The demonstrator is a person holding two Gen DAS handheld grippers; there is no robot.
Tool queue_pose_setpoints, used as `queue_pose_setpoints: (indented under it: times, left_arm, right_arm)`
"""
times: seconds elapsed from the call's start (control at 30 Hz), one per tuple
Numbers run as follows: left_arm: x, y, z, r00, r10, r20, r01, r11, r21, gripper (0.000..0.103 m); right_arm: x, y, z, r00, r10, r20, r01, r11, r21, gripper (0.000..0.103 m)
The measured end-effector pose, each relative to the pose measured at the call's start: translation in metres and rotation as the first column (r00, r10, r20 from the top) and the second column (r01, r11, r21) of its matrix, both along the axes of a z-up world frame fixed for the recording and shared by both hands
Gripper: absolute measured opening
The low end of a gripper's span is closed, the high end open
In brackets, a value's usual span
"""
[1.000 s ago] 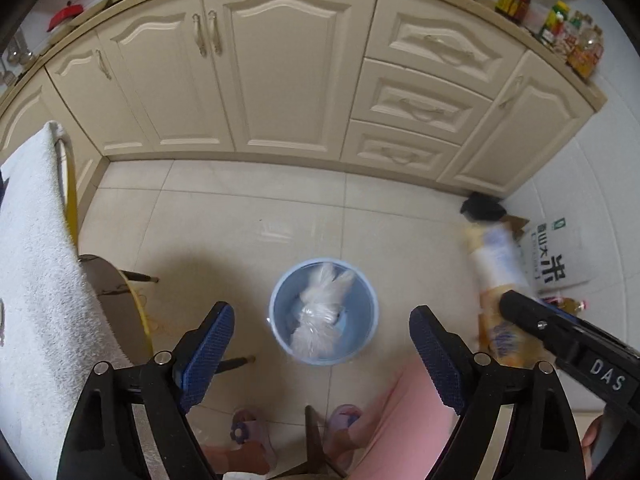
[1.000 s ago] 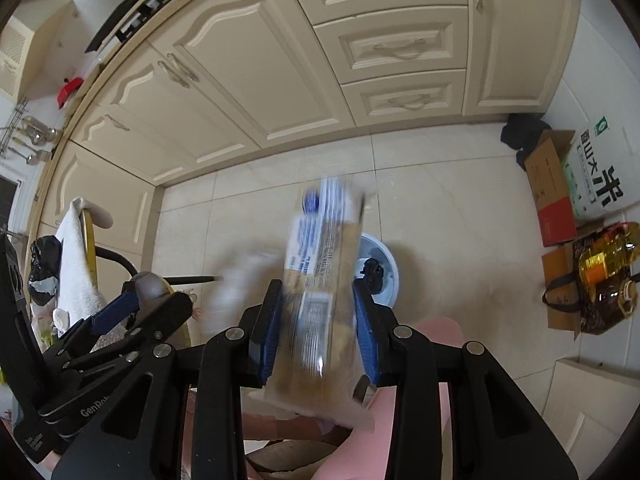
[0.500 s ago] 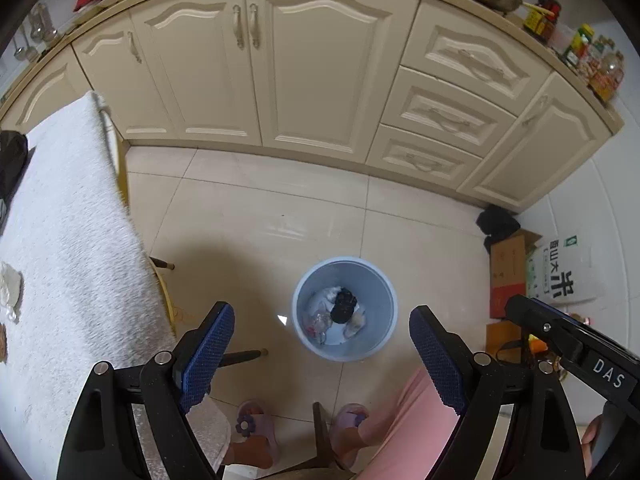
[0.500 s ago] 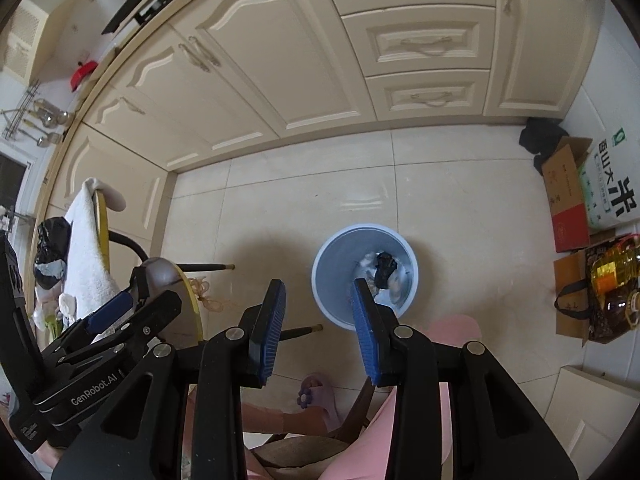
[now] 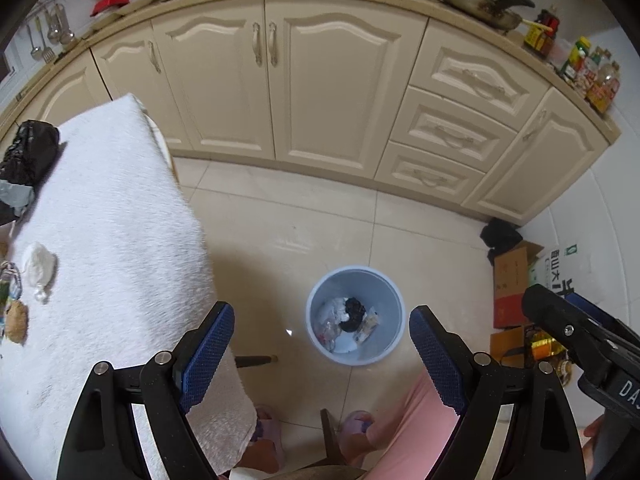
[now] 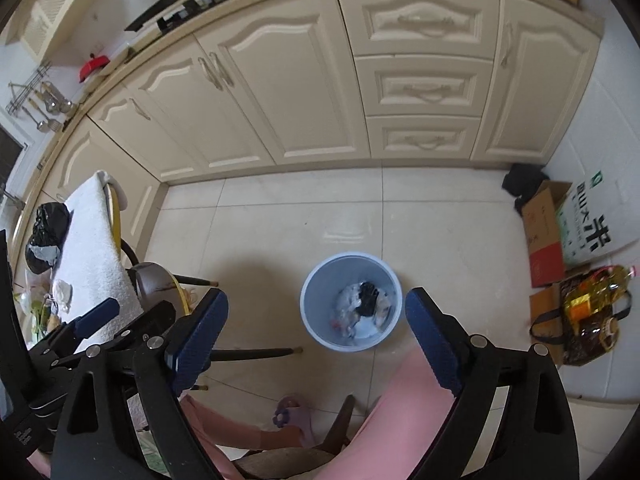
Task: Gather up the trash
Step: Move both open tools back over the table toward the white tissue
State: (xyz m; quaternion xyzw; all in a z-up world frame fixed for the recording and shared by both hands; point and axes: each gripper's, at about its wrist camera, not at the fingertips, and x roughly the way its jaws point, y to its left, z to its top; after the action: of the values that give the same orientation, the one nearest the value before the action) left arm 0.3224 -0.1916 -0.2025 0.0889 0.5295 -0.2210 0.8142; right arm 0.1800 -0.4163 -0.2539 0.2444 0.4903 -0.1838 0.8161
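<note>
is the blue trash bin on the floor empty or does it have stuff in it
Not empty. The blue bin stands upright on the tiles, and crumpled white and black scraps cover its bottom, well below the rim.

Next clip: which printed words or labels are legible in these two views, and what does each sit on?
"DA", cut off by the frame edge: white letters on the black right gripper.
Large dark Chinese characters, the biggest reading "米": white sack against the wall.
Condiment bottle labels on the counter: too small to read.

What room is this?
Most likely a home kitchen: cream cabinets under a counter, a frying pan on top, and cooking utensils hanging on the wall.
</note>
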Motion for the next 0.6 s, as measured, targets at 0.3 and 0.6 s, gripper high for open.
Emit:
queue_pose_setpoints:
  times: [0.3,0.6]
  left_arm:
    - [-0.036,0.036,0.027,0.999,0.012,0.053,-0.009,0.999,-0.044,0.086]
    - [-0.064,0.086,0.051,0.992,0.076,0.102,-0.07,0.996,-0.055,0.088]
  right_arm:
    - [-0.011,0.023,0.024,0.999,0.01,0.031,-0.008,0.998,-0.058,0.095]
    - [-0.012,0.055,0.041,0.997,0.059,0.051,-0.054,0.994,-0.099,0.096]
